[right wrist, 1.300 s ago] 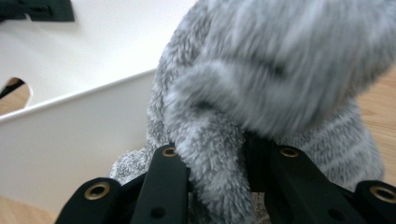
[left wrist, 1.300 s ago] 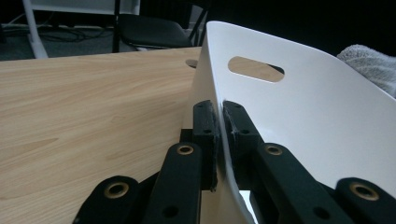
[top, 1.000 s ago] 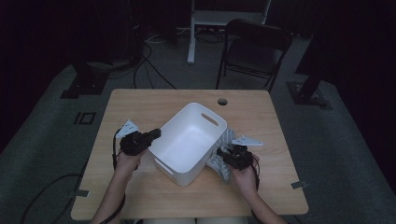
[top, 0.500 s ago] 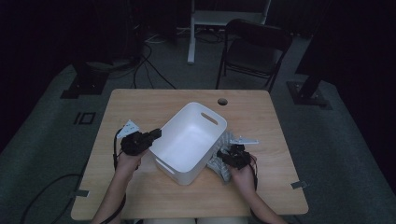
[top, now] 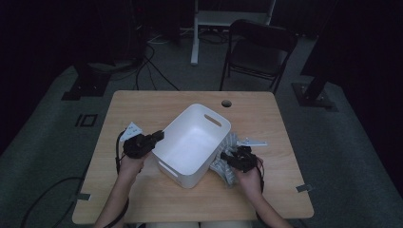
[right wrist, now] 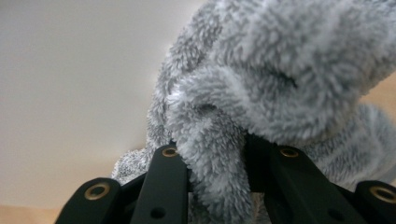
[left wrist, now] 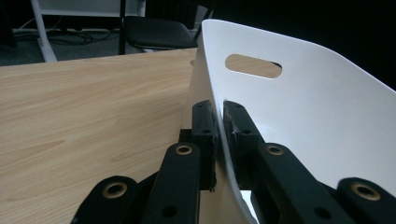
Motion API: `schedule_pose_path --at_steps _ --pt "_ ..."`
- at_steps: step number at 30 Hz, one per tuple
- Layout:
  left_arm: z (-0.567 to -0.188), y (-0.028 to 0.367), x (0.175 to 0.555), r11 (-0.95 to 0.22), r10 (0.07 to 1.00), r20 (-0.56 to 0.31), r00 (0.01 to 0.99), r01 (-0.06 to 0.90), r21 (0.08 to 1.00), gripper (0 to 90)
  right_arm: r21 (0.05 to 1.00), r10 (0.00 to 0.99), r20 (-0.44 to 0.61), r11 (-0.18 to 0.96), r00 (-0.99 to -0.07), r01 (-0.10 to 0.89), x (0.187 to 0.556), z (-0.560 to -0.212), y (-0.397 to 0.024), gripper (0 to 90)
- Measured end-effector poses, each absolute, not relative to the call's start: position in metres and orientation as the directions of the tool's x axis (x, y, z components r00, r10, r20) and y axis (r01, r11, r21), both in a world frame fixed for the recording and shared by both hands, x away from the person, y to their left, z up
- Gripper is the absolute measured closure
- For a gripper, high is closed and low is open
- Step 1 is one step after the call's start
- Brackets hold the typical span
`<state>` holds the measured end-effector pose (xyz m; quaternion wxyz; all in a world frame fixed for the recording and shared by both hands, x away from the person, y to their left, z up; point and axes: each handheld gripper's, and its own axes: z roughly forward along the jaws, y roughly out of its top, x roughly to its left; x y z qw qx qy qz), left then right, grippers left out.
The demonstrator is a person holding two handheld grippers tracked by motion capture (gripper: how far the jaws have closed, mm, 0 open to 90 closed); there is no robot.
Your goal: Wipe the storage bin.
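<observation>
This is looking like a lab or recording studio rather than a home. Black curtains are hanging all round, keeping the room dark. A bare wooden counter [top: 157,107] with a cable hole [top: 226,103] is standing alone on grey carpet [top: 52,137]. Cables [top: 157,71] are trailing across the floor between heavy black stand bases [top: 85,85], and a black folding chair [top: 259,50] is waiting behind, beside a white desk frame [top: 196,33].

Dim room, light wooden table [top: 142,107] mid-frame

Black folding metal chair [top: 259,52] upper right, white desk frame [top: 199,21] top centre, black cables [top: 152,64] trailing across grey carpet floor [top: 43,142].
</observation>
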<state>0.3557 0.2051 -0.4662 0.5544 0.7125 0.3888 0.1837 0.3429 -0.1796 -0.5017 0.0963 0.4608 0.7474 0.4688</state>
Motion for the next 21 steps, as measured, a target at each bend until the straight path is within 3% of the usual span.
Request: schedule_pose_path --at_steps 6,21 --pt "-0.466 0.205 0.356 -0.083 0.758 -0.169 0.63 0.35 0.933 83.7 0.867 0.743 0.253 0.111 -0.62 0.486 0.32 -0.463 -0.174 75.4" --pt "-0.466 0.203 0.356 -0.097 0.748 -0.163 0.644 0.349 0.932 83.3 0.838 0.785 0.224 0.148 -0.577 0.526 0.328 -0.487 -0.166 75.4"
